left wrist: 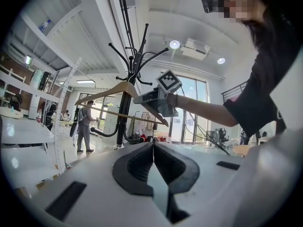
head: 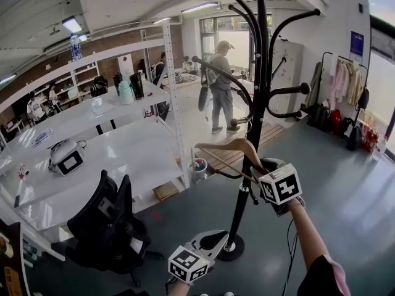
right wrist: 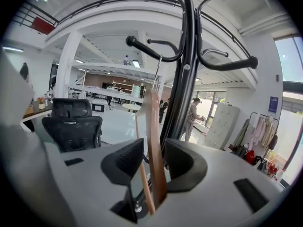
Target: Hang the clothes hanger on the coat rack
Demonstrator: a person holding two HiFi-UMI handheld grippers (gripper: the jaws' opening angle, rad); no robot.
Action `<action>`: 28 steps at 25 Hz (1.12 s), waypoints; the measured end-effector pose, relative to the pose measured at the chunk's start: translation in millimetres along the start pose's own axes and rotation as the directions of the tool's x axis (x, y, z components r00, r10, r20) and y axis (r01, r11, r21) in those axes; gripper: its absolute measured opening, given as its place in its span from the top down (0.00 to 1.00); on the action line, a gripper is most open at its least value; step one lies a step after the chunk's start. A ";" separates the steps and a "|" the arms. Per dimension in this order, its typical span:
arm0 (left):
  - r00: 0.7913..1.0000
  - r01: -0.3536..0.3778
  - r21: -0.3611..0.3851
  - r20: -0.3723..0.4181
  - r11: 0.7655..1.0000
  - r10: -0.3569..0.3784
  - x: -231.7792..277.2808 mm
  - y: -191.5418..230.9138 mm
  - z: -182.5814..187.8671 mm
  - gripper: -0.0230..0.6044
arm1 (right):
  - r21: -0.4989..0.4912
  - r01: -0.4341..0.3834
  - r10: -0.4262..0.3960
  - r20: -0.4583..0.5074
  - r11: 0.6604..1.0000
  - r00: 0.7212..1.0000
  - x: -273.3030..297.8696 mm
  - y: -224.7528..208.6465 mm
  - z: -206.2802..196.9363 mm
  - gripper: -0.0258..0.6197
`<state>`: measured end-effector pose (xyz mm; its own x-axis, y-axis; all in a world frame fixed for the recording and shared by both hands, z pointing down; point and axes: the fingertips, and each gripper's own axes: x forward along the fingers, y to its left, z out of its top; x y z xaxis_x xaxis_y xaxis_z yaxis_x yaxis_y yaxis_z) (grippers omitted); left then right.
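Evidently releasing: right gripper (right wrist: pixel 154 150) jaws spread around light wooden clothes hanger (head: pixel 226 145) at black metal coat rack (head: pixel 260 73) mid-frame, left gripper (left wrist: pixel 154 145) jaws together; next, withdraw gently.

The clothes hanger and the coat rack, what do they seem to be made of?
Clothes hanger: probably wood, light brown and smooth, with faint lengthwise streaks like grain. Coat rack: likely metal, painted glossy black; its thin curved arms carry bright highlights. Neither is certain.

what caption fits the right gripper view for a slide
Open right claw straddling the hanger, coat rack just behind
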<state>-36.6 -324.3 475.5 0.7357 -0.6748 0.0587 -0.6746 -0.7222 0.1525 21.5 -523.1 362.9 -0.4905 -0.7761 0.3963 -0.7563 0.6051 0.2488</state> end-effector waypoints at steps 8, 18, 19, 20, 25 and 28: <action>0.999 0.023 -0.020 -0.024 1.000 -0.024 -12.4 -1.2 -12.6 0.96 | 0.139 0.063 -0.083 0.137 0.988 0.987 -61.9 -10.7 9.9 0.77; 0.989 0.132 -0.030 -0.069 0.991 -0.134 -35.9 -22.7 -31.4 0.96 | 0.242 0.102 -0.144 0.161 0.965 0.976 -137.5 50.3 -29.6 0.77; 0.987 0.143 -0.033 -0.073 0.989 -0.145 -37.2 -25.9 -34.4 0.96 | 0.258 0.105 -0.147 0.151 0.961 0.977 -141.4 58.1 -39.1 0.77; 0.985 0.153 -0.038 -0.077 0.987 -0.156 -38.6 -29.3 -37.9 0.96 | 0.276 0.107 -0.150 0.140 0.955 0.979 -145.2 66.5 -49.6 0.77; 0.972 0.210 -0.059 -0.099 0.976 -0.215 -43.5 -55.3 -52.2 0.96 | 0.388 0.108 -0.144 0.064 0.915 0.987 -169.9 109.1 -111.2 0.77; 0.966 0.233 -0.062 -0.101 0.971 -0.238 -43.4 -73.0 -53.4 0.96 | 0.427 0.088 -0.112 0.031 0.900 0.993 -186.0 132.1 -141.3 0.77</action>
<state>-16.0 -234.2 514.5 0.8773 -0.4647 0.1201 -0.4800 -0.8485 0.2231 74.0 -273.8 446.9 -0.4158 -0.8441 0.3386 -0.9087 0.4003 -0.1180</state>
